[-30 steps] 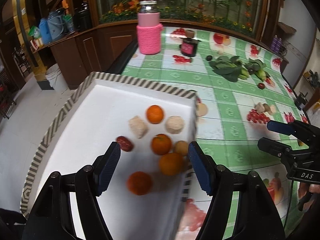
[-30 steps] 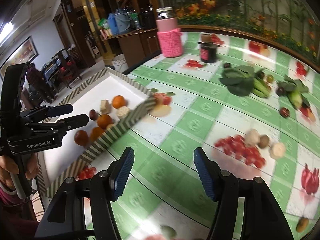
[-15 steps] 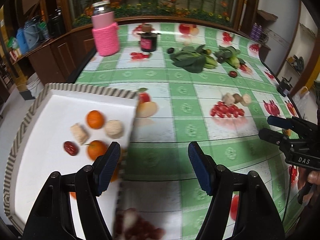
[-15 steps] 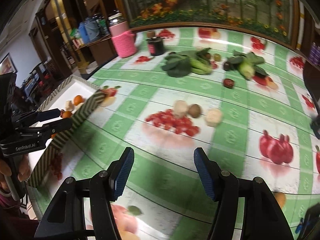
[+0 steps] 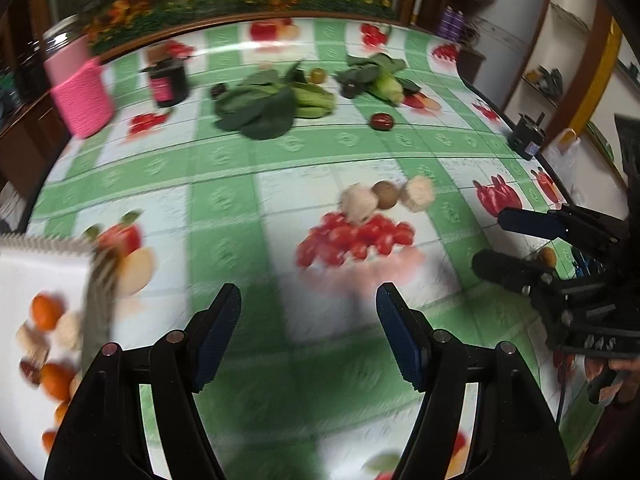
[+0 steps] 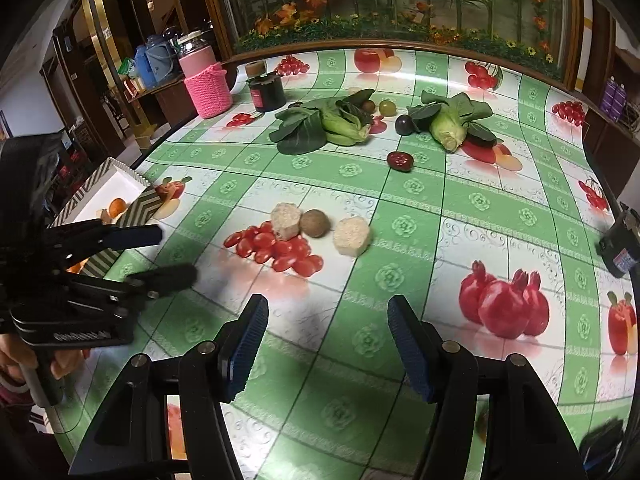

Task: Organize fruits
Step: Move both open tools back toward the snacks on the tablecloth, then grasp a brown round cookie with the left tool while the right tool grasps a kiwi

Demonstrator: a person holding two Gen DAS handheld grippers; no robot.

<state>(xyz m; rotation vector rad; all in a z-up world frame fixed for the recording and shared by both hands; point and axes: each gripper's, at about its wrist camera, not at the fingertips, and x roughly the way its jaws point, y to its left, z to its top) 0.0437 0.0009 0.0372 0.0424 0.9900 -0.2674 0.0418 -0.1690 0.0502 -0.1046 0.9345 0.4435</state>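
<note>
A white tray (image 5: 24,272) with a striped rim sits at the table's left edge and holds several oranges (image 5: 46,312), beige pieces and a dark red fruit. Mid-table, on the fruit-printed cloth, lie two beige chunks (image 6: 285,221) (image 6: 352,236) with a brown round fruit (image 6: 315,223) between them. Farther back are a red-brown fruit (image 6: 400,160), a dark plum (image 6: 404,124) and a green fruit (image 6: 387,108). My left gripper (image 5: 308,296) hangs open and empty over the cloth, short of the chunks. My right gripper (image 6: 327,306) is open and empty too, just right of the left gripper (image 6: 176,254).
Two bunches of leafy greens (image 6: 320,124) (image 6: 452,120) lie at the back. A pink knit-covered jar (image 6: 206,84) and a dark jar (image 6: 267,92) stand at the back left. A small black object (image 6: 620,244) sits at the table's right edge.
Both grippers have swung right, away from the tray and toward the table's middle. The tray has slid to the left edge of both views. The jaws' gaps look unchanged.
</note>
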